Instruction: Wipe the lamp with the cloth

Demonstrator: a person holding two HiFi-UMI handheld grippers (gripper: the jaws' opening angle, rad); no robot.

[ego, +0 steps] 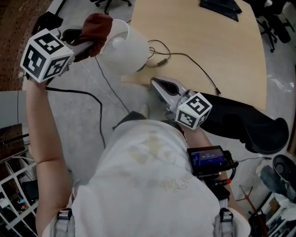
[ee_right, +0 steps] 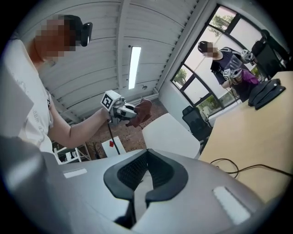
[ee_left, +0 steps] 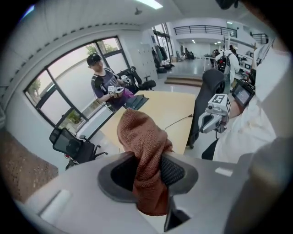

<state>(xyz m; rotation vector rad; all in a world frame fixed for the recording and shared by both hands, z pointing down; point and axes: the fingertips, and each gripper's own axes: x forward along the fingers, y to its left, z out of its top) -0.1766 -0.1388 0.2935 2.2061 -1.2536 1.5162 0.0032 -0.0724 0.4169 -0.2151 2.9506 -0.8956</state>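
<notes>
The white lamp shade (ego: 126, 46) stands at the table's near left corner. My left gripper (ego: 92, 45) is raised beside it and is shut on a brown cloth (ego: 98, 24), which bunches out past the jaws against the shade's upper left rim. In the left gripper view the cloth (ee_left: 144, 146) fills the gap between the pads. The right gripper view shows the shade (ee_right: 171, 135) with the cloth (ee_right: 142, 112) just left of it. My right gripper (ego: 156, 83) hovers at the table edge below the shade. It is shut (ee_right: 145, 157), with nothing between its jaws.
The wooden table (ego: 208, 32) carries a thin cable (ego: 194, 64) and a dark item (ego: 221, 6) at its far end. A black office chair (ego: 252, 124) stands at the right. Another person (ee_left: 104, 84) sits beyond the table by the windows.
</notes>
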